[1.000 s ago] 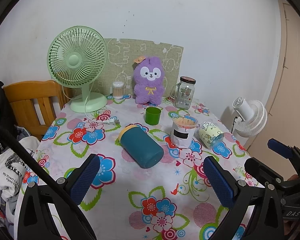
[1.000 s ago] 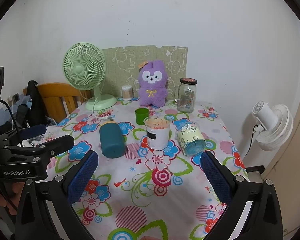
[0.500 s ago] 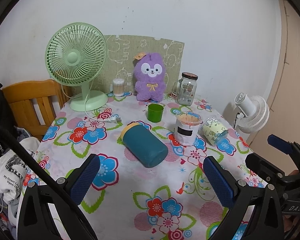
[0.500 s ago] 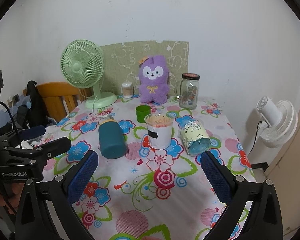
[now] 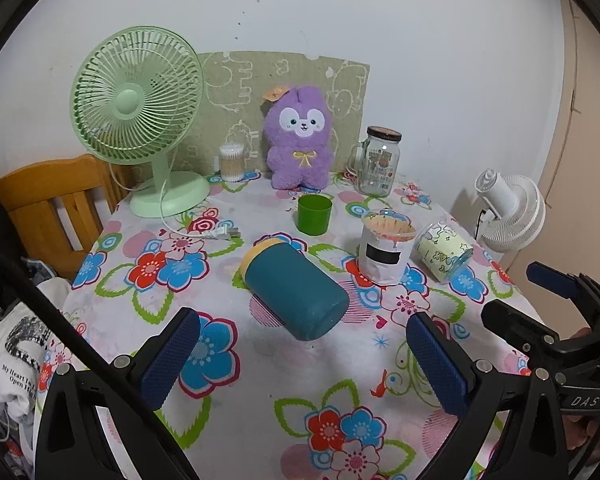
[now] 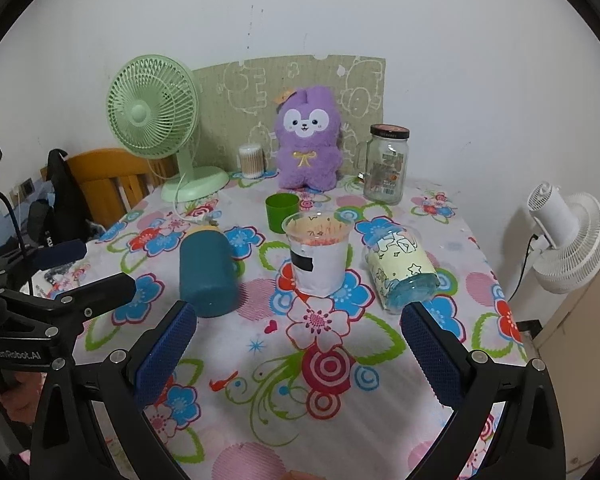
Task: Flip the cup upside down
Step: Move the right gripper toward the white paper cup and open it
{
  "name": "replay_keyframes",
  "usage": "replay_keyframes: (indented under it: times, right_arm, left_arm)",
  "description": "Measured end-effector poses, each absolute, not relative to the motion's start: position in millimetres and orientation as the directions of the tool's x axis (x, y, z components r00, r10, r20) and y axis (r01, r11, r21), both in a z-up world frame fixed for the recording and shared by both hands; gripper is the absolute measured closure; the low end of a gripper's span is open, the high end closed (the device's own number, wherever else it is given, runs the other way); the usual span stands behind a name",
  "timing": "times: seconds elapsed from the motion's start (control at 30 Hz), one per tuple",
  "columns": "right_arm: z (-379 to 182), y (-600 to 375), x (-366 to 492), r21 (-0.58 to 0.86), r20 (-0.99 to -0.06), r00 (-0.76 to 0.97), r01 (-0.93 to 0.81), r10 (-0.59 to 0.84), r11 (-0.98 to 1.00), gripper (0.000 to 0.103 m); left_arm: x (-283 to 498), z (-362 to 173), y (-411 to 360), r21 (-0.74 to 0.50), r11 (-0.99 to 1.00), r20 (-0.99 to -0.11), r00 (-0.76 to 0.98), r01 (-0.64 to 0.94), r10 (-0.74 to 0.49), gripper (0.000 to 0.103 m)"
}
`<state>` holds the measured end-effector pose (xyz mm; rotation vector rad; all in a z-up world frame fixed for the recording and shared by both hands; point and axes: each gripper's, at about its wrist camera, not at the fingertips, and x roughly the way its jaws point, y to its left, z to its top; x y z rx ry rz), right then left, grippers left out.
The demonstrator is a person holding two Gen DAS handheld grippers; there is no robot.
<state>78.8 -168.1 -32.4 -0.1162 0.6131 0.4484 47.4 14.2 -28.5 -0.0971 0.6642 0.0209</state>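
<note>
A small green cup (image 5: 314, 213) stands upright, mouth up, in front of the purple plush; it also shows in the right wrist view (image 6: 281, 211). A teal tumbler with a yellow lid (image 5: 294, 293) lies on its side mid-table (image 6: 208, 272). My left gripper (image 5: 304, 362) is open and empty, just short of the tumbler. My right gripper (image 6: 298, 354) is open and empty over the near part of the table.
A clear plastic cup with a white label (image 6: 319, 258) stands upright. A yellow-patterned glass (image 6: 402, 270) lies on its side. A green fan (image 5: 140, 120), purple plush (image 5: 299, 136), glass jar (image 5: 380, 166) and cotton-swab box (image 5: 231, 162) line the back. A wooden chair (image 5: 48, 208) stands left, a white fan (image 6: 568, 244) right.
Both grippers have moved forward toward the table's objects, which look larger and nearer. Both stay open. No object on the table has moved.
</note>
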Motion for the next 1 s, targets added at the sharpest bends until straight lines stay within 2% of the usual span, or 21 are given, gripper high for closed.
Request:
replay_keyframes:
  times: [0.43, 0.67, 1.0]
  right_arm:
    - [-45, -153, 119, -0.008, -0.593, 0.722, -0.45, 0.358, 0.893, 0.0]
    - [-56, -153, 150, 0.048, -0.619, 0.7, -0.42, 0.357, 0.906, 0.0]
    - [-75, -139, 181, 0.009, -0.657, 0.678, -0.432, 0.331, 0.902, 0.0]
  left_arm:
    - [84, -38, 19, -0.015, 1.0, -0.615, 0.789, -0.004, -0.006, 0.0]
    - [110, -47, 20, 0.093, 0.995, -0.62, 0.784, 0.044, 0.023, 0.0]
    - [151, -56, 19, 0.121, 0.976, -0.658, 0.751, 0.179, -0.056, 0.0]
